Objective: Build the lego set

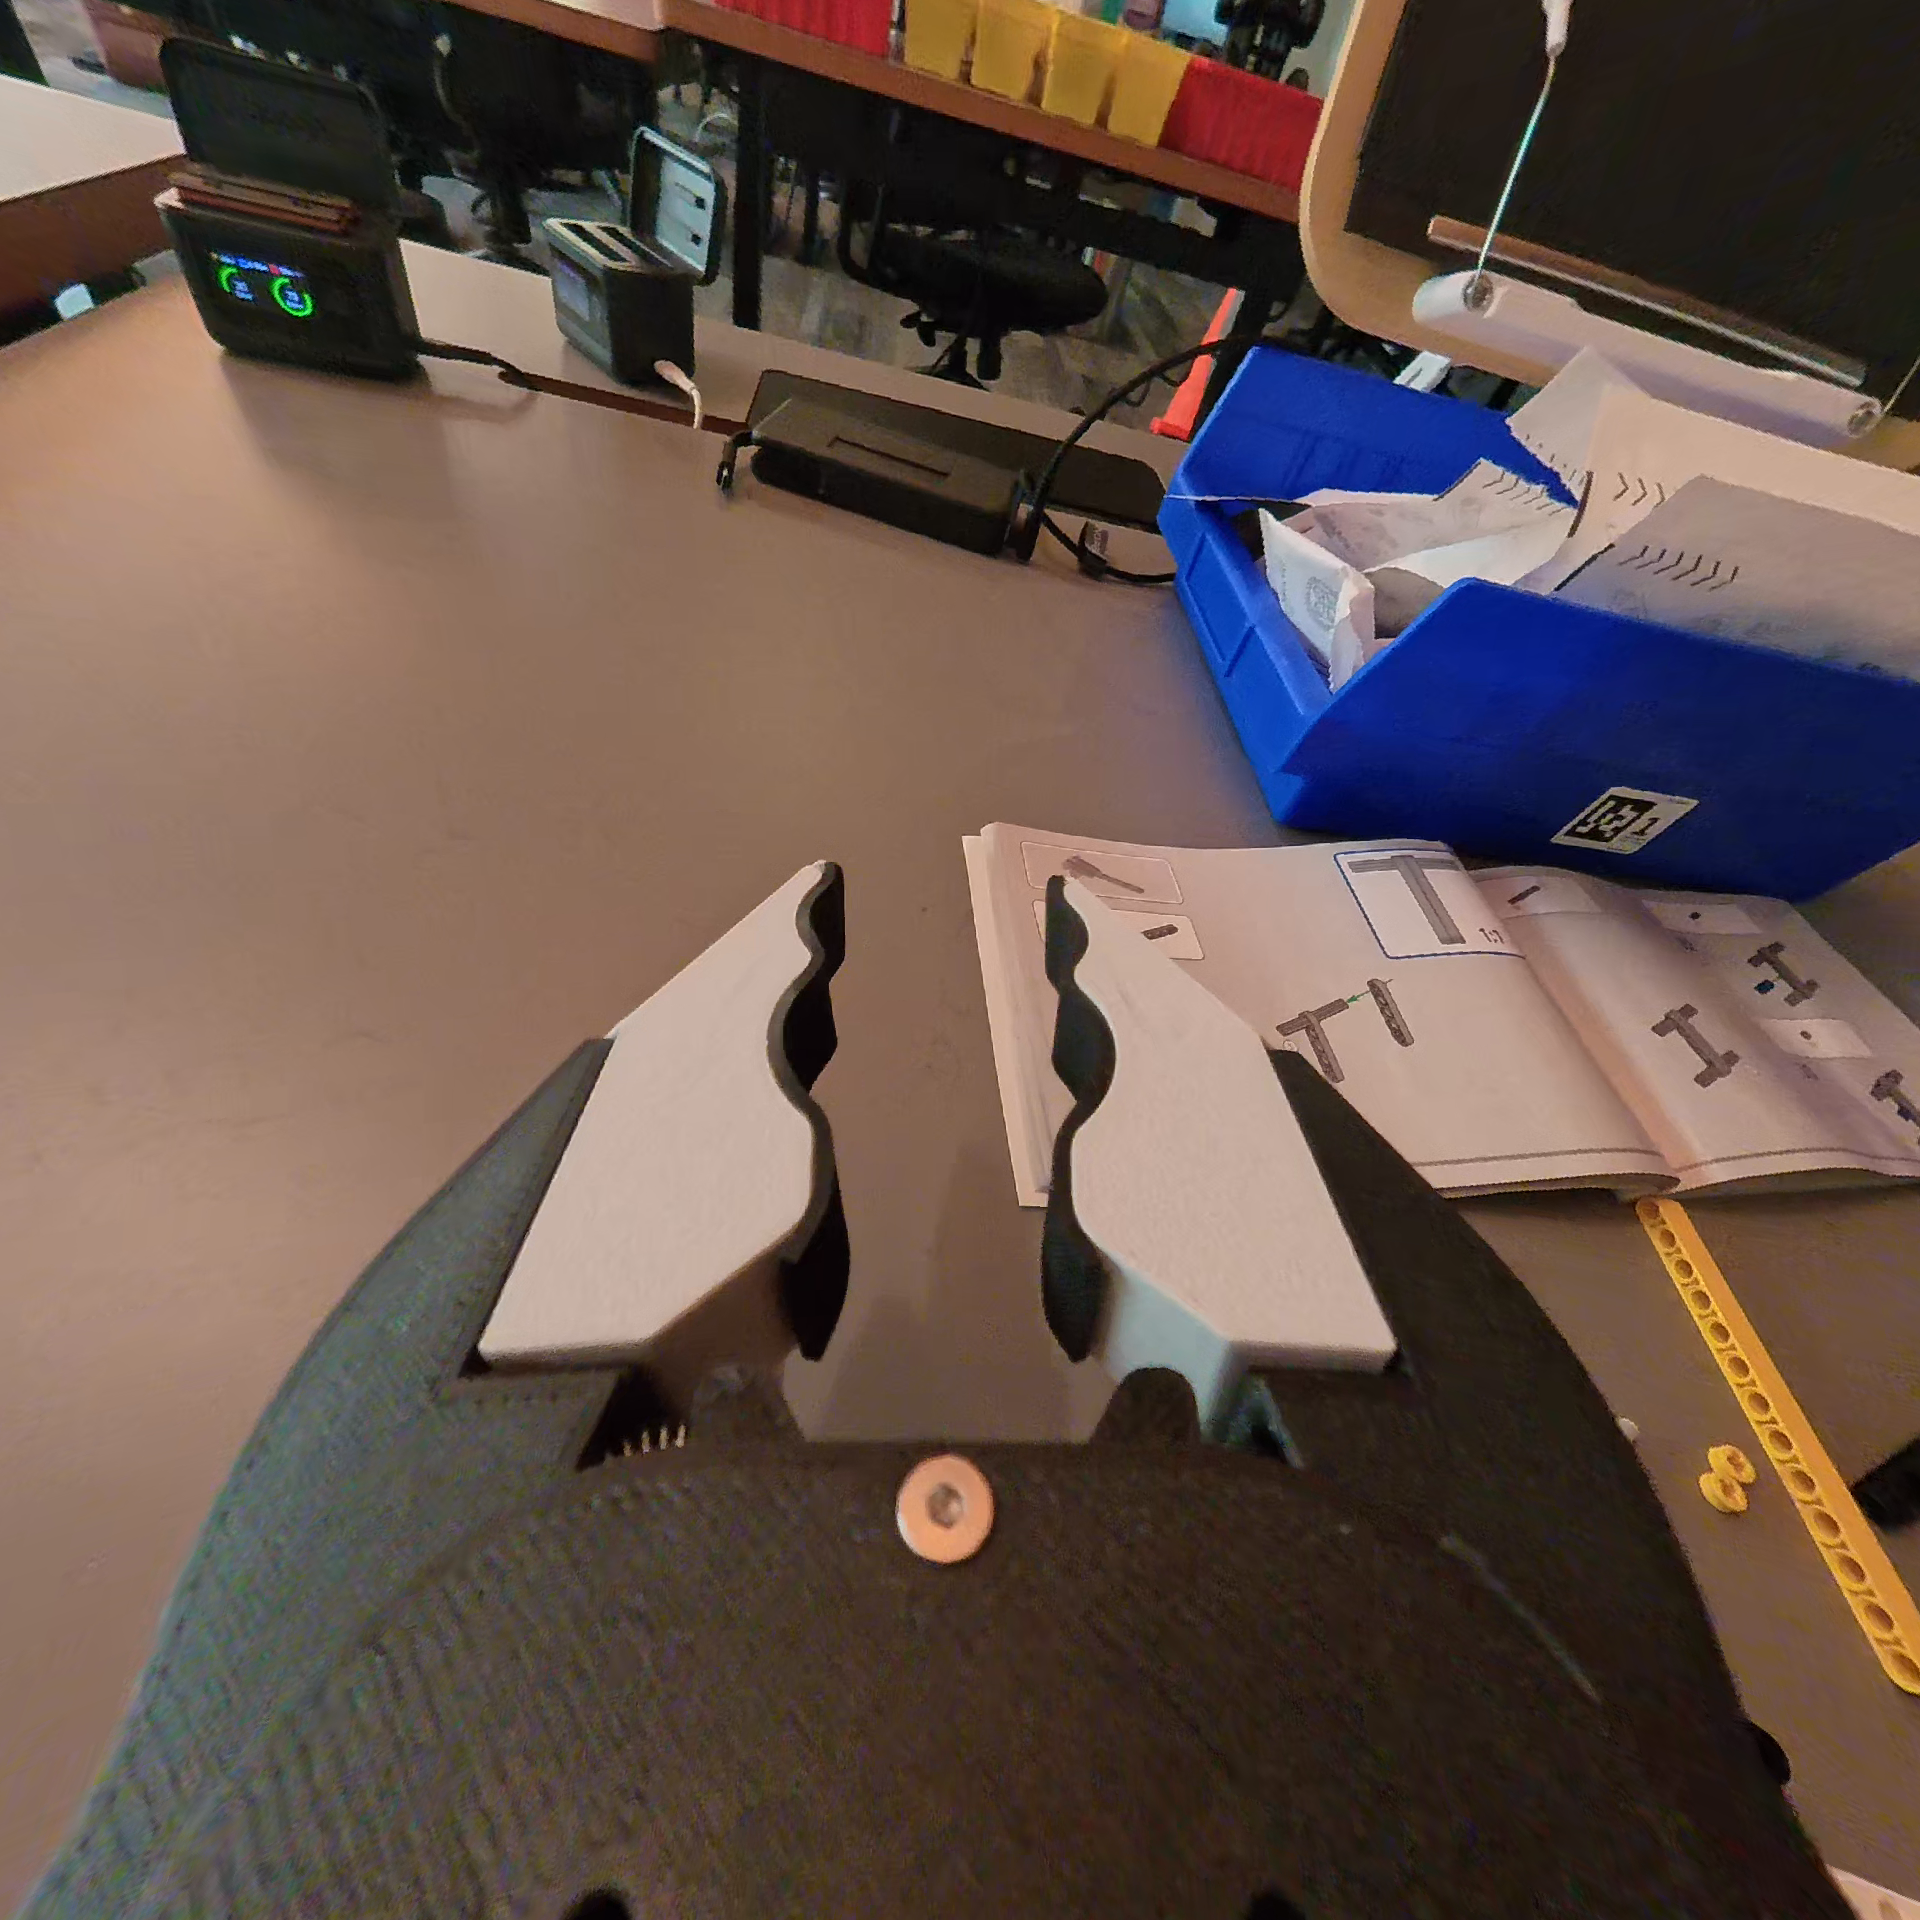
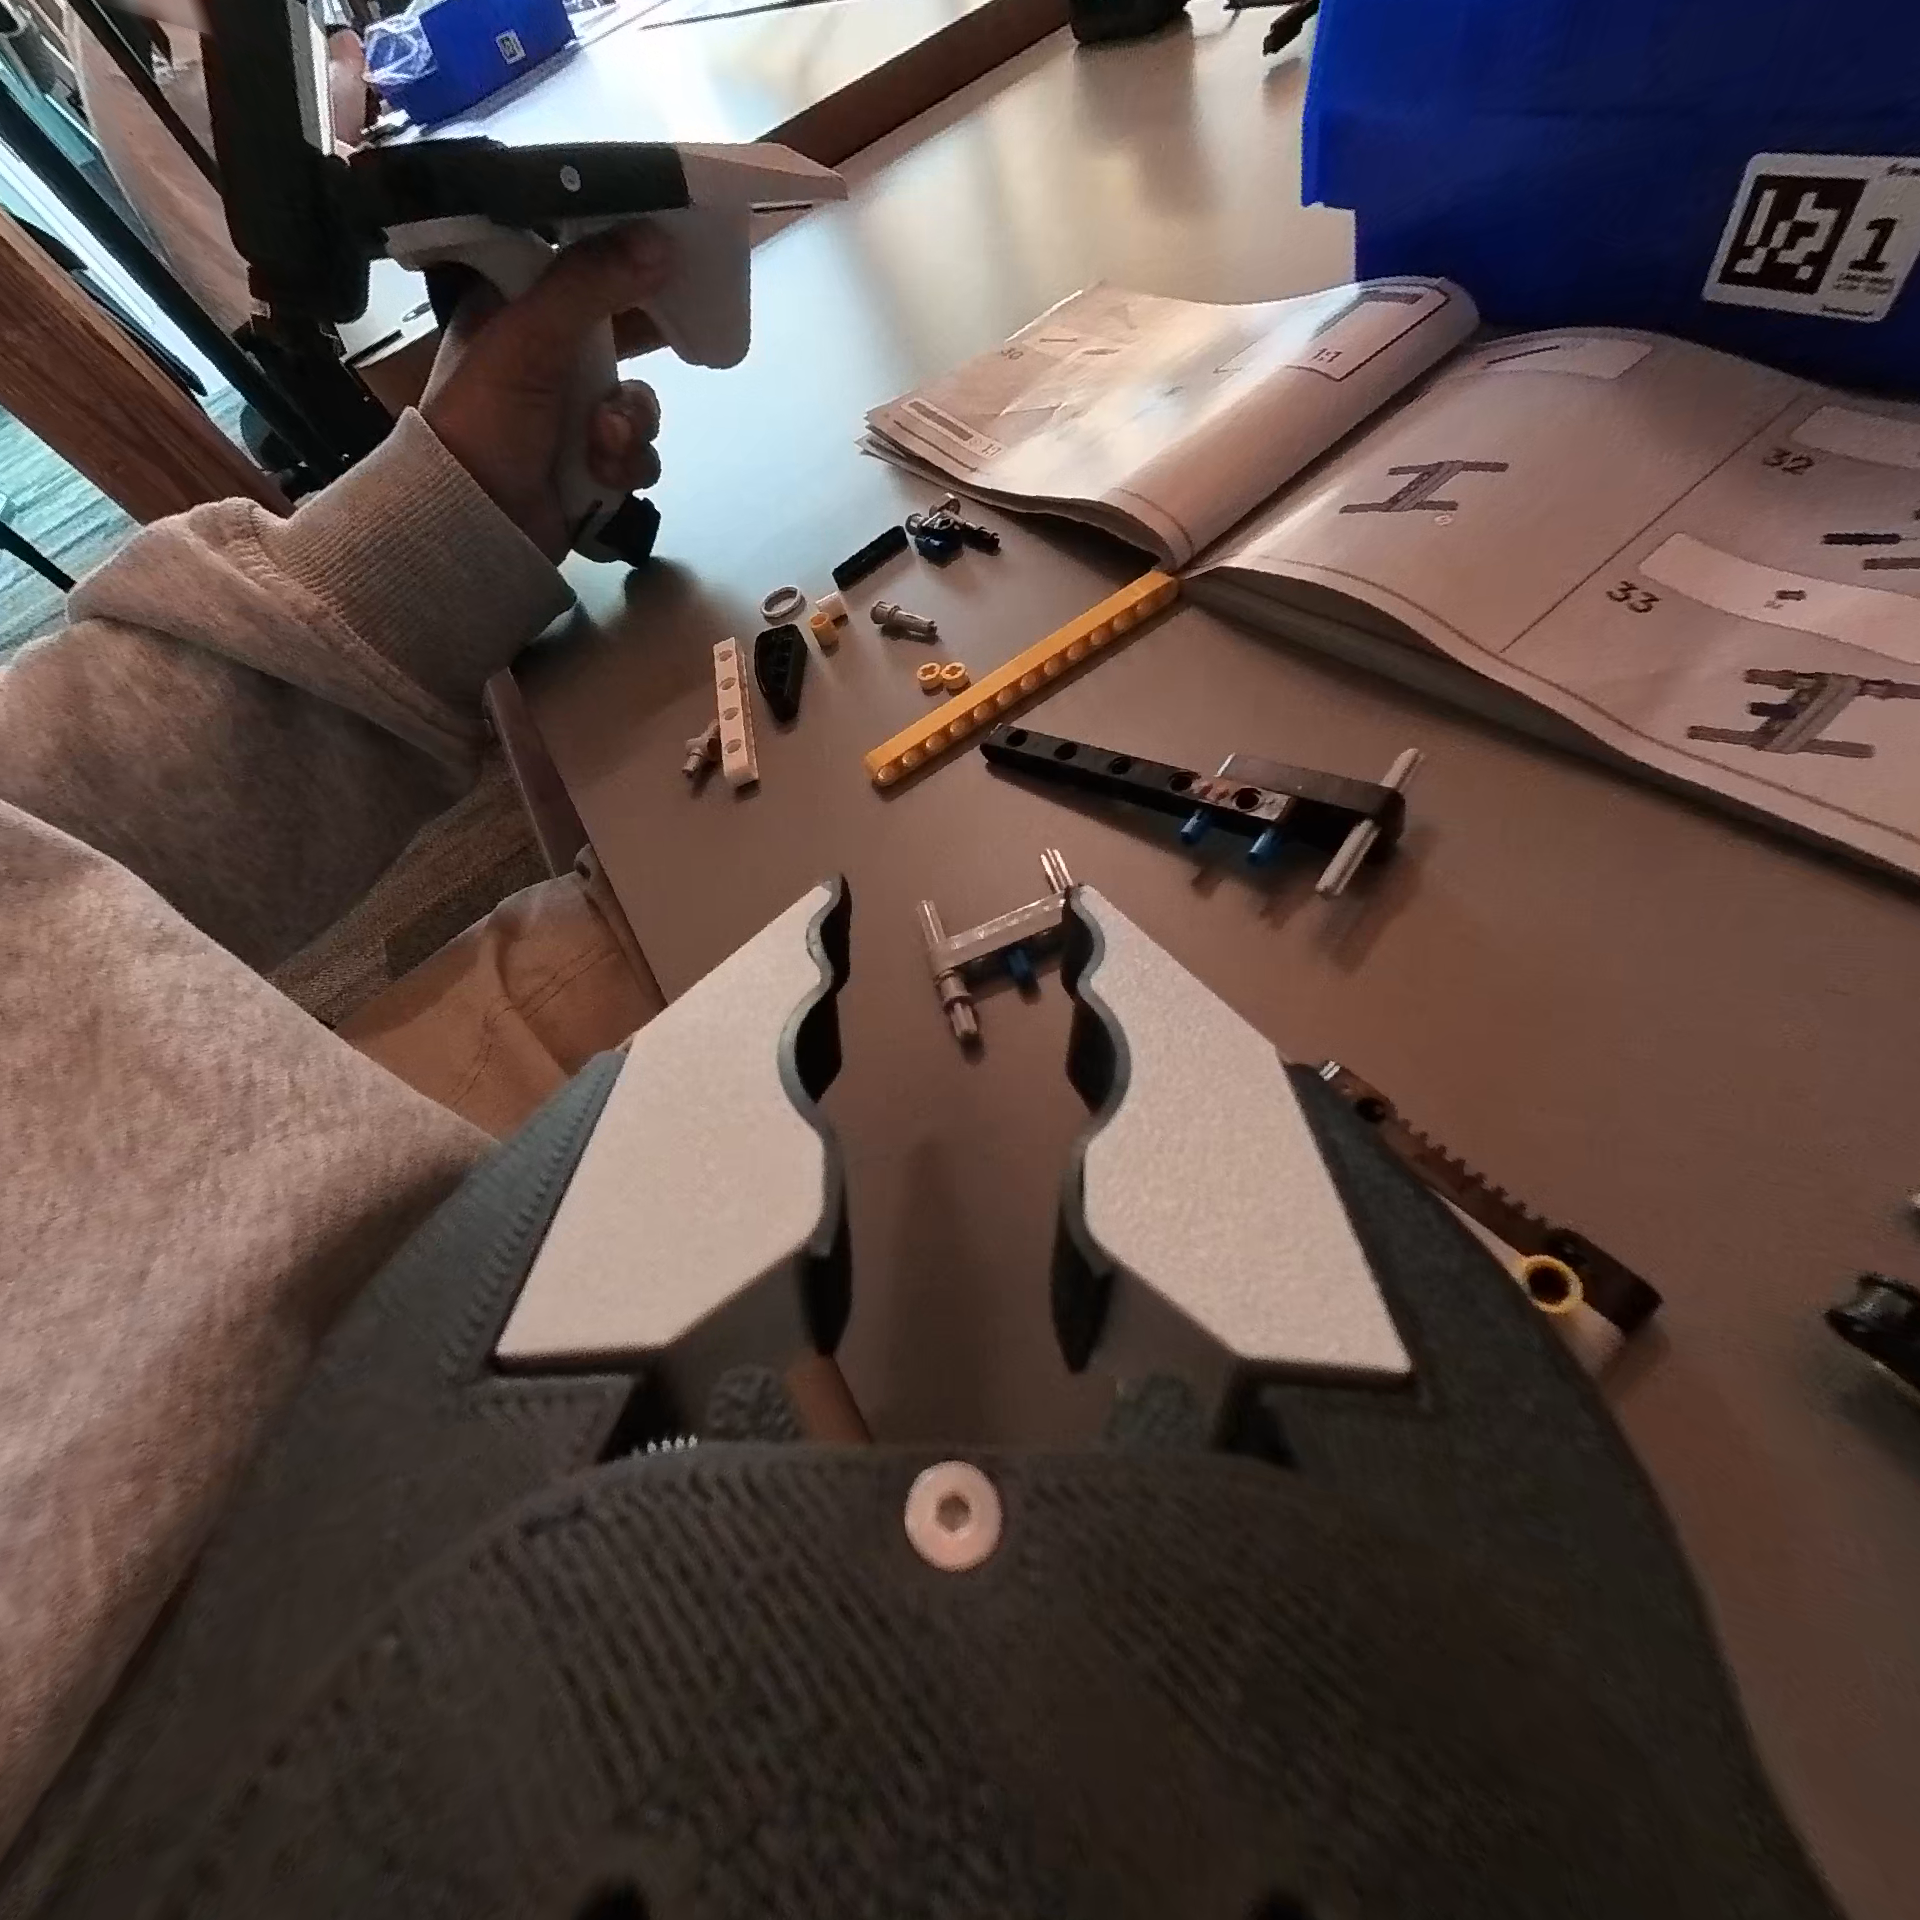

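- Dim, warm indoor light falls over the worktop (image 1: 416, 779) in the left wrist view; its brown surface reads muted and even.
- Pale sheen streaks the worktop in the right wrist view, toward the far edge, glare from a brighter area beyond.
- Soft shadows sit just beside the black lego beam (image 2: 1132, 774) and the small grey assembly (image 2: 987, 951).
- Wide-angle bending curves the blue bin (image 1: 1558, 727) and the instruction booklet (image 2: 1455, 582) near the frame edges.
- The right gripper (image 2: 951, 925) body close to the lens is blurred; booklet pages are smeared.
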Motion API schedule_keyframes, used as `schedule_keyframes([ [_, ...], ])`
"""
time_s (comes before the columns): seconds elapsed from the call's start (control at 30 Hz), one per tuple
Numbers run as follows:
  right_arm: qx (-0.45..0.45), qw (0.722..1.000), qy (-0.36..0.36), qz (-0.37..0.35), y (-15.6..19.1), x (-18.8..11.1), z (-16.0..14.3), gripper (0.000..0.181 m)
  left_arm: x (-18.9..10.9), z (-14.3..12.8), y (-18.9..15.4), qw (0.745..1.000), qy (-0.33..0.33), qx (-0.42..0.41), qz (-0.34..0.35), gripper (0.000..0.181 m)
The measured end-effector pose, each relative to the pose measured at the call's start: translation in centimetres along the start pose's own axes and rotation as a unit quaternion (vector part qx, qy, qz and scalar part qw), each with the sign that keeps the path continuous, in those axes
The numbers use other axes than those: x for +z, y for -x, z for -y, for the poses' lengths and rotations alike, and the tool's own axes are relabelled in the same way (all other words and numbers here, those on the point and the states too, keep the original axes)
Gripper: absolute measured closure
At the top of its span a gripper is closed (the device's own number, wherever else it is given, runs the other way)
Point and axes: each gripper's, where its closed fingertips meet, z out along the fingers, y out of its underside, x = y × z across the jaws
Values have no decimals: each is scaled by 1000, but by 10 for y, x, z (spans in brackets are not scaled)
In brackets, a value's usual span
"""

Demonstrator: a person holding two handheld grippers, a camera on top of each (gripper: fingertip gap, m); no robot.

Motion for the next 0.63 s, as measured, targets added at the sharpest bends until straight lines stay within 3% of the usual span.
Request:
schedule_keyframes([
  [0.63,-2,1000,-5,9,3,-1,1,139,1,-1,-1,1000,4,-2,-1,143],
])
